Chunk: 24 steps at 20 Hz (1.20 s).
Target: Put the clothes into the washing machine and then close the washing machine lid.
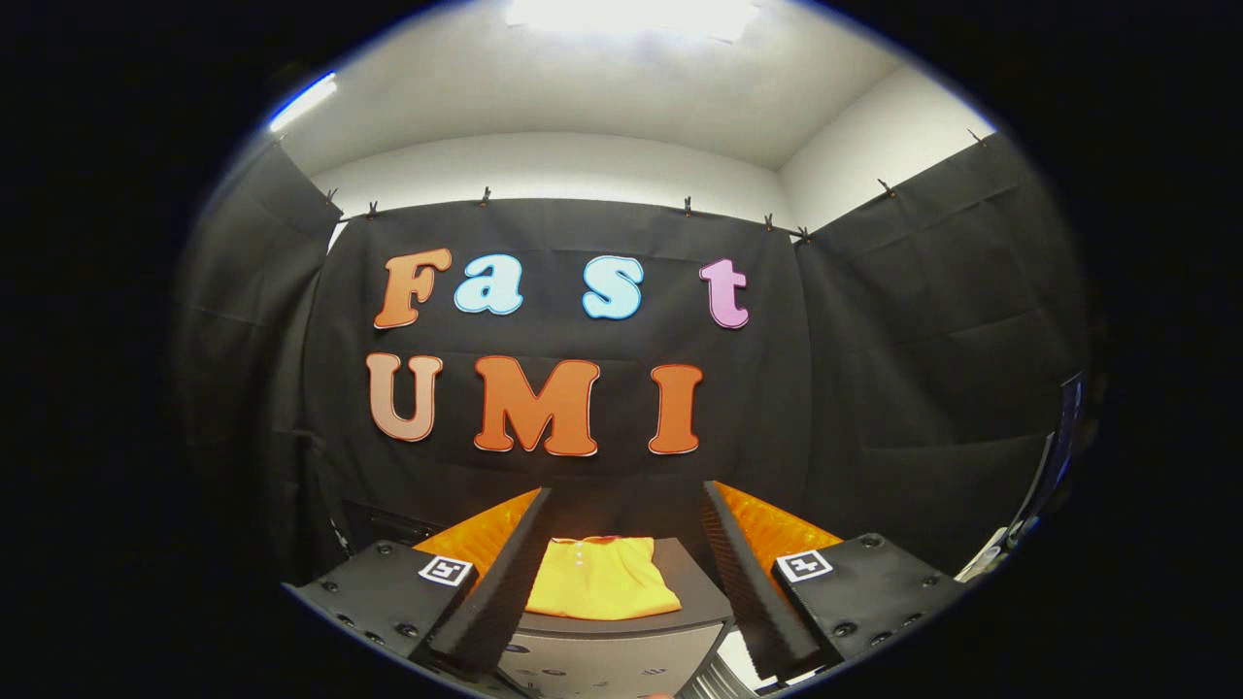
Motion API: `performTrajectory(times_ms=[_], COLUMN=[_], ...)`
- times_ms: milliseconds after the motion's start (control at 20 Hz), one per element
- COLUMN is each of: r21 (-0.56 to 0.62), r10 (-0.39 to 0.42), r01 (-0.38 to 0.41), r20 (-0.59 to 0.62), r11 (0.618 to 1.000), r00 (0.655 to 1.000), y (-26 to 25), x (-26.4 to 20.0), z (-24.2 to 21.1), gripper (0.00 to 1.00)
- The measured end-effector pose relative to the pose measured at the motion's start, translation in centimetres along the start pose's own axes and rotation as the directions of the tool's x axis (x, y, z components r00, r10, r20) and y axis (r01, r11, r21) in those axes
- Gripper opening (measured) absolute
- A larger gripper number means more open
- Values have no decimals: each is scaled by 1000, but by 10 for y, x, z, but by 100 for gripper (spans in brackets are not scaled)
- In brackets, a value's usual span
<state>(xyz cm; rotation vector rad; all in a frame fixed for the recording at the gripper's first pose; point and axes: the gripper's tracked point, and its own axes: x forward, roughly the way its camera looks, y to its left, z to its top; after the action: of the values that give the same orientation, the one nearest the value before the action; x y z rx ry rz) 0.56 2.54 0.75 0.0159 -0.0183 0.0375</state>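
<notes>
Between the parted fingers of the gripper (621, 582), which hold nothing, the yellow shirt (600, 580) lies folded just ahead and below, dead centre. It rests flat on the dark top of the washing machine (694, 582), collar end pointing away. Judging by this, the reach is straight forward and down.

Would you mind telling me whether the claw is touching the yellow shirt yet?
Apart. In the gripper view the claw is open, and the yellow shirt lies flat between and beyond its fingers with dark surface showing on both sides.
</notes>
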Motion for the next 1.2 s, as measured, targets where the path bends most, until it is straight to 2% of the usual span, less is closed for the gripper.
performTrajectory(times_ms=[400,700,900,1200], r21=[-13,-37,-25,14], r10=[23,95,125,149], r01=[-23,-98,-130,-153], r20=[-25,-82,-150,-308], r11=[1000,995,991,988], r00=[999,992,981,940], y=[8,42,57,76], x=[16,72,123,194], z=[-4,-16,-41,-122], gripper=[98,98,98,98])
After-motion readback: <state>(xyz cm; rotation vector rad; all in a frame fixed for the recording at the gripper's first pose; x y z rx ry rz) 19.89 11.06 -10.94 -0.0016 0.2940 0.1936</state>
